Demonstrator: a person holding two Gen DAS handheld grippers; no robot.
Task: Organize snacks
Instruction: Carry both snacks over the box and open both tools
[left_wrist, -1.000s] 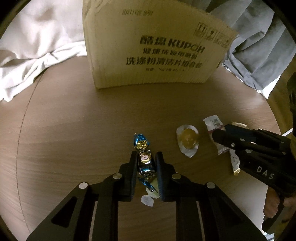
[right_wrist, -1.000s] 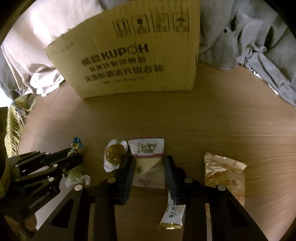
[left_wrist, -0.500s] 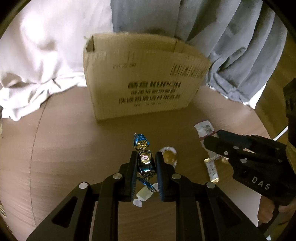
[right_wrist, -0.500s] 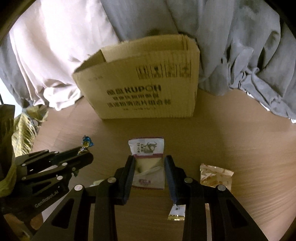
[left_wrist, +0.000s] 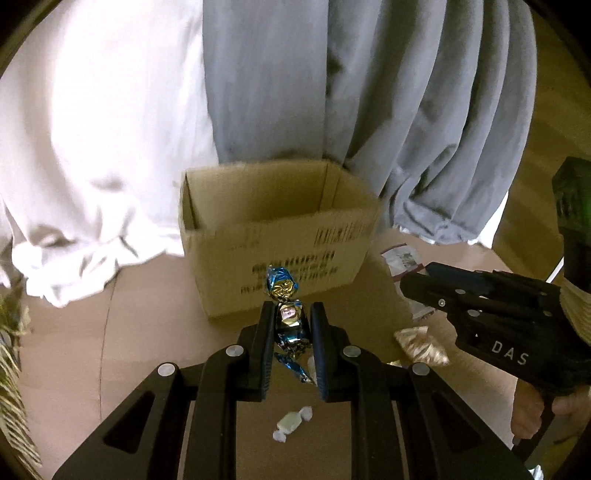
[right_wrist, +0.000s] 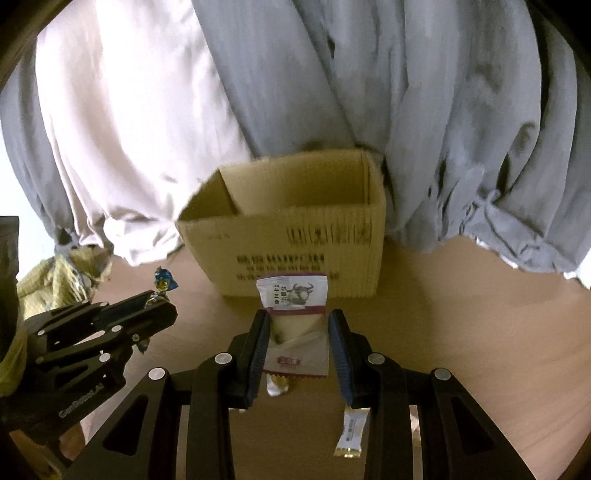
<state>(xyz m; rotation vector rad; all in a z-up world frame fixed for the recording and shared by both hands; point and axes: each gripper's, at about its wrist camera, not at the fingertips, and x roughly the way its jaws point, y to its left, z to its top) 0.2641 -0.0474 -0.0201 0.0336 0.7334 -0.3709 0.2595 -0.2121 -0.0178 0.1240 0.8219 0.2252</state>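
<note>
Left wrist view is showing the left gripper (left_wrist: 291, 332) pinching a blue-and-gold foil candy (left_wrist: 288, 321), its long axis running along the fingers and one twisted end sticking out past the tips. Right wrist view is showing the right gripper (right_wrist: 297, 339) clamping a white-and-purple snack sachet (right_wrist: 295, 317) by its side edges, printed top pointing forward. Both items are hanging clear of the round wooden table (right_wrist: 480, 314). An open cardboard box (right_wrist: 295, 221) is standing straight ahead of and below both sets of fingertips, mouth upward, and neither hand is looking clearly nearer. A pale wrapped sweet (left_wrist: 291, 422) and a white-and-gold stick pack (right_wrist: 351, 432) are lying on the tabletop.
</note>
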